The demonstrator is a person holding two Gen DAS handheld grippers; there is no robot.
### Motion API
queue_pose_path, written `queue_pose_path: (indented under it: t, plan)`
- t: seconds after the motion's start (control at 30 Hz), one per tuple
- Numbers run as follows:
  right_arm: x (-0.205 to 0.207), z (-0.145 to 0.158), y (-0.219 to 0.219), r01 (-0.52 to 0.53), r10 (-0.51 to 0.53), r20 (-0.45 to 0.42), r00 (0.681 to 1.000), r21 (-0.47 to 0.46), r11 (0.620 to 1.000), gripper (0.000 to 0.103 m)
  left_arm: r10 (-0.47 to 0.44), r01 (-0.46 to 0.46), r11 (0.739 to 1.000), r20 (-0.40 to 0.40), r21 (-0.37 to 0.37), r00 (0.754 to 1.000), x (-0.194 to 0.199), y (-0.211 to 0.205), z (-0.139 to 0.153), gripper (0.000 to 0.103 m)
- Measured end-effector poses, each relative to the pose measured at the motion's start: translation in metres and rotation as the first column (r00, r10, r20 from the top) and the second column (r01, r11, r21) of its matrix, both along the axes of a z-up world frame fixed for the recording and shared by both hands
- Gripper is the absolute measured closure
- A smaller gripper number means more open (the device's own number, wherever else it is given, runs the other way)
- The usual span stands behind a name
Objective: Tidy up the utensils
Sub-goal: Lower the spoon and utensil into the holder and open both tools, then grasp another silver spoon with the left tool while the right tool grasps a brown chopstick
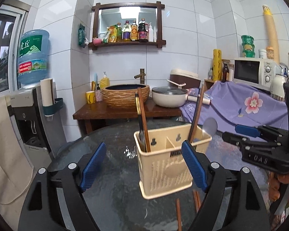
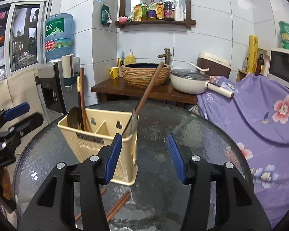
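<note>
Our left gripper (image 1: 142,165) stands wide and our right gripper (image 2: 144,156) half open, neither holding anything. Between them on the round glass table (image 2: 192,134) sits the cream utensil holder (image 1: 163,163), with two spoons (image 2: 73,117) and upright chopsticks (image 1: 143,119) in its compartments. More chopsticks (image 2: 118,207) lie loose on the glass just in front of it.

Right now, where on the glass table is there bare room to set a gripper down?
Bare glass lies right of the utensil holder, toward the purple floral cloth, and left of the holder in the left wrist view. Crowded in front of it: loose chopsticks lie on the table.
</note>
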State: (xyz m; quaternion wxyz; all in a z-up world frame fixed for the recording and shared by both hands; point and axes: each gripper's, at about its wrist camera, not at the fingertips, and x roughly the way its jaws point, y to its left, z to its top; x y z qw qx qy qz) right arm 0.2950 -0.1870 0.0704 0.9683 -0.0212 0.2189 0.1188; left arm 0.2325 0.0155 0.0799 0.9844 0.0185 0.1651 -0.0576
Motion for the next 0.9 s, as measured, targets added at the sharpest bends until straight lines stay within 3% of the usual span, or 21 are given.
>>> queue_pose_path:
  t: [0.2, 0.37, 0.53, 0.9]
  plan:
    - [-0.019, -0.029, -0.002, -0.035, 0.036, -0.118, 0.992, 0.018, 0.999, 0.053, -0.055, 0.058, 0.998, -0.095, 0.024, 0.994, -0.020, -0.005, -0.032, 0.022]
    - [-0.028, -0.077, 0.011, -0.077, 0.063, -0.279, 0.958, -0.040, 0.996, 0.053, -0.148, 0.159, 0.986, -0.194, 0.043, 0.970, -0.034, -0.016, -0.064, 0.027]
    - [-0.032, -0.112, 0.022, -0.136, 0.117, -0.398, 0.910, -0.019, 0.991, 0.053, -0.186, 0.202, 0.979, -0.259, 0.036, 0.948, -0.042, -0.018, -0.090, 0.028]
    - [-0.030, -0.136, 0.048, -0.164, 0.101, -0.456, 0.884, -0.101, 0.981, 0.053, -0.175, 0.194, 0.981, -0.334, 0.023, 0.926, -0.051, -0.003, -0.113, 0.033]
